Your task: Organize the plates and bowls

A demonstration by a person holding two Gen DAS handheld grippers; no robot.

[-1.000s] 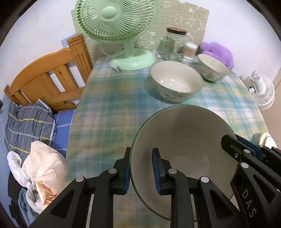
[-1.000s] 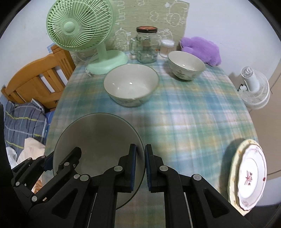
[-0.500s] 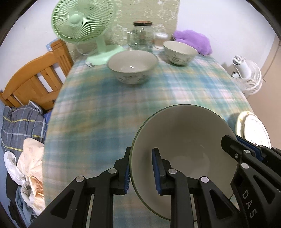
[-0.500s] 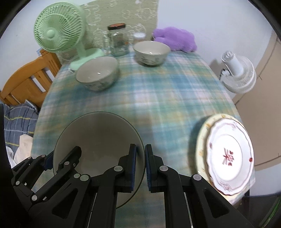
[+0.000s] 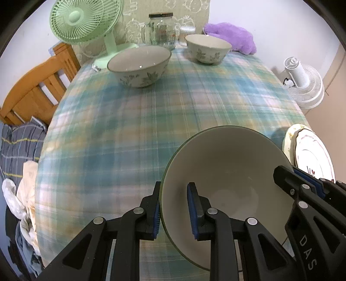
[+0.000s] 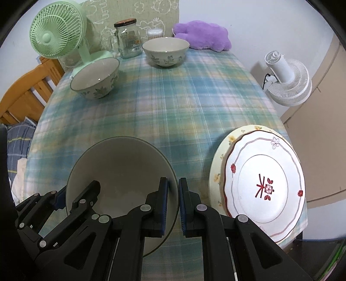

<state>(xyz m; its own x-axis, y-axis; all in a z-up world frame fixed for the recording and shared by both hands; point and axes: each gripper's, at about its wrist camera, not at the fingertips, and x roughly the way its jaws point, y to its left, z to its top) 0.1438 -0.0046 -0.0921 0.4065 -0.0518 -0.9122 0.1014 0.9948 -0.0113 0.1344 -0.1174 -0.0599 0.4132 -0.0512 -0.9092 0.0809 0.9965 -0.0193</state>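
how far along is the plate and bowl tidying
Done: two plates sit stacked at the table's near right edge. In hand: the left gripper and right gripper both clamp the rim of a big bowl. Left: two patterned bowls sit apart at the far end, not stacked.

Green desk fan (image 5: 85,20), glass jar (image 6: 127,39), purple plush (image 6: 202,35), white floor fan (image 6: 288,83)

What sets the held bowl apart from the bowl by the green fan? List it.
The held bowl is tilted, gripped at opposite rim edges by the left gripper and right gripper; the bowl by the fan sits upright and untouched on the tablecloth. Both have pale interiors and dark rims.
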